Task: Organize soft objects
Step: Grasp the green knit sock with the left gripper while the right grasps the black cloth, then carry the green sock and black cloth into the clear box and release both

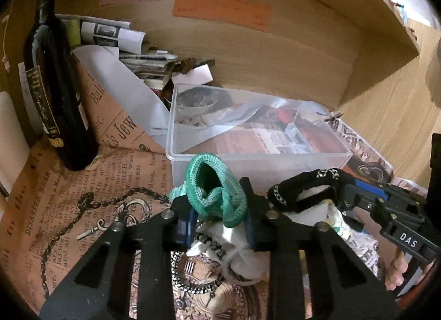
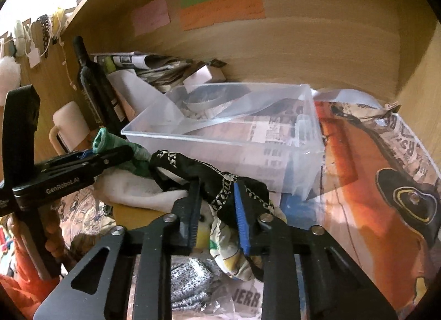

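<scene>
With the green knit sock [image 1: 217,190] pinched in the left tongs [image 1: 220,226] and the black patterned sock [image 2: 220,187] clamped in the right tongs [image 2: 217,218], both just short of the clear plastic bin [image 1: 248,132], they're probably best lifted over its near rim before being let go.

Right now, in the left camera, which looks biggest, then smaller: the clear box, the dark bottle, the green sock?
1. Clear box
2. Dark bottle
3. Green sock

The sock sits nearest the camera, so it looks bigger than it really is.
</scene>
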Demonstrator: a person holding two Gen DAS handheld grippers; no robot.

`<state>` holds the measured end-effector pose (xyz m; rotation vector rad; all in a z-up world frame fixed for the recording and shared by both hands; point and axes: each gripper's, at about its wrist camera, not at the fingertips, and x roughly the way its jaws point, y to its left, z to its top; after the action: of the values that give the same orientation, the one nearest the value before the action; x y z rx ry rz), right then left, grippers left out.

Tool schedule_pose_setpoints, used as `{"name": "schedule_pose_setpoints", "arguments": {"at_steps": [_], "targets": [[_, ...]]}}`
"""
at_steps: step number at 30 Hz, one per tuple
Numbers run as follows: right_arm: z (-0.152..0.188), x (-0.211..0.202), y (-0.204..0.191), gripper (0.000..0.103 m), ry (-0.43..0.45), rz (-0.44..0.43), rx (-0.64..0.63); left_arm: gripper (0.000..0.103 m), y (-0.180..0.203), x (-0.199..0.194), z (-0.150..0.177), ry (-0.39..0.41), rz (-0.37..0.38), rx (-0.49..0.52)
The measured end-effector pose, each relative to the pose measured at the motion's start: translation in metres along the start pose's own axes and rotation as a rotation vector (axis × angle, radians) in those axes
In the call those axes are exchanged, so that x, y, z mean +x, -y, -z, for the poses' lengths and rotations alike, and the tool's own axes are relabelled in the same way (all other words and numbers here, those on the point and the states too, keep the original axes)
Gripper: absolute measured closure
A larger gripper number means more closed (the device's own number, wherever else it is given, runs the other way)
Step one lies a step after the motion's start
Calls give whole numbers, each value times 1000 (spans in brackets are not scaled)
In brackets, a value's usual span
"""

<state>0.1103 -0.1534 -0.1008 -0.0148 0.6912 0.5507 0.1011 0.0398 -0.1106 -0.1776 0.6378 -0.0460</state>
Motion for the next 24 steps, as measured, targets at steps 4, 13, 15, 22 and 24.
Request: {"name": "schedule_pose_setpoints", "arguments": {"at_steps": [4, 13, 15, 22, 24], "targets": [[-5, -9, 4, 88, 34, 3, 15, 75, 2, -13, -7, 39, -1, 1], [-23, -32, 5, 95, 151, 16, 18, 77, 15, -39, -28, 144, -4, 51], [-27, -35, 4, 95, 167, 21, 10, 77, 16, -42, -33, 161, -1, 58], [-28, -26, 4, 78, 96, 9, -27, 77, 19, -48, -39, 192, -10, 74], [-22, -22, 5, 52, 62, -7, -20, 77, 19, -47, -37, 186, -4, 72]]}}
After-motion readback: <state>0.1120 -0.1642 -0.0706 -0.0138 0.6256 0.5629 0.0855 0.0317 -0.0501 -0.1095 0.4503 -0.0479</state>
